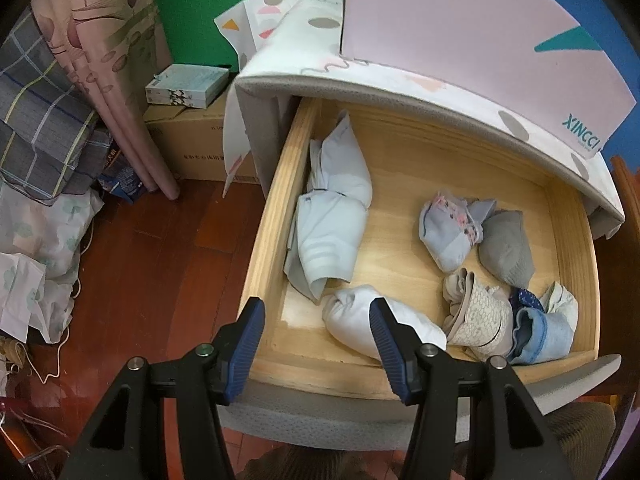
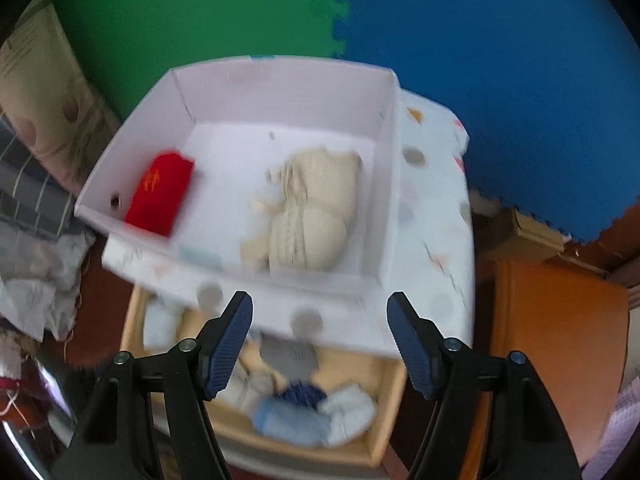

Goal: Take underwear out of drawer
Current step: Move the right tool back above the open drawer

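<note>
The wooden drawer (image 1: 272, 216) stands pulled out, and several rolled garments lie in it. Pale blue pieces (image 1: 332, 220) lie along its left side. A white roll (image 1: 356, 320) lies near the front. Patterned, grey and cream pieces (image 1: 476, 316) are at the right. My left gripper (image 1: 318, 308) hangs open over the drawer's front left corner, gripping nothing. My right gripper (image 2: 320, 302) is open and empty above the near wall of a pink box (image 2: 384, 184) on the cabinet top. Inside the box lie beige underwear (image 2: 316, 208) and a red folded piece (image 2: 160, 192). The drawer (image 2: 390, 404) shows blurred below.
A cardboard carton (image 1: 200, 140) with books on it stands left of the cabinet, beside a hanging curtain (image 1: 100, 40). Crumpled cloth (image 1: 36, 240) is heaped on the wooden floor at far left. Orange wooden furniture (image 2: 552, 340) flanks the cabinet on the right. Green and blue foam covers the wall.
</note>
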A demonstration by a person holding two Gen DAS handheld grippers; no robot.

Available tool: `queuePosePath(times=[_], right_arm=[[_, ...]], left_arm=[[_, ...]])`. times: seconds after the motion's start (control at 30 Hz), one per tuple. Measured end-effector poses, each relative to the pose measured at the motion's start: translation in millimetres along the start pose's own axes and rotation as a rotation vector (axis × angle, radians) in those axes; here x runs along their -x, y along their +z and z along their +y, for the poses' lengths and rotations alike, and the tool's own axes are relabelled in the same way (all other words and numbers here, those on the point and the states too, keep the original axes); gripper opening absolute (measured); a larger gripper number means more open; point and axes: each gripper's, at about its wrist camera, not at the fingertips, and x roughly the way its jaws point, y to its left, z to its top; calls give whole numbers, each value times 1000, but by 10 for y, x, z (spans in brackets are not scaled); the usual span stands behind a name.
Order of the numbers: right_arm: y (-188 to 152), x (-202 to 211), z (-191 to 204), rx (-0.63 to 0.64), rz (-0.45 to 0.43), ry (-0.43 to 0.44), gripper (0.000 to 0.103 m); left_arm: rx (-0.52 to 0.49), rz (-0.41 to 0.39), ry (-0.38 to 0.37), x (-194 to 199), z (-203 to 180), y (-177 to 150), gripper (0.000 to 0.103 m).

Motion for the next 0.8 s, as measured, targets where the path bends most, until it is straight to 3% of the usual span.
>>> queuePosePath(times=[0.13,0.4,0.8], right_arm=[[-359,-38,-113,8,52,-7,68],[-979,-670,-252,-41,236,53,67],[-1346,-1455,220,103,463,169,68]], left_arm=[[5,5,-6,-11,11,0,56],[6,25,-6,-51,6,6,56],[23,52,-12,-107,27,12,56]])
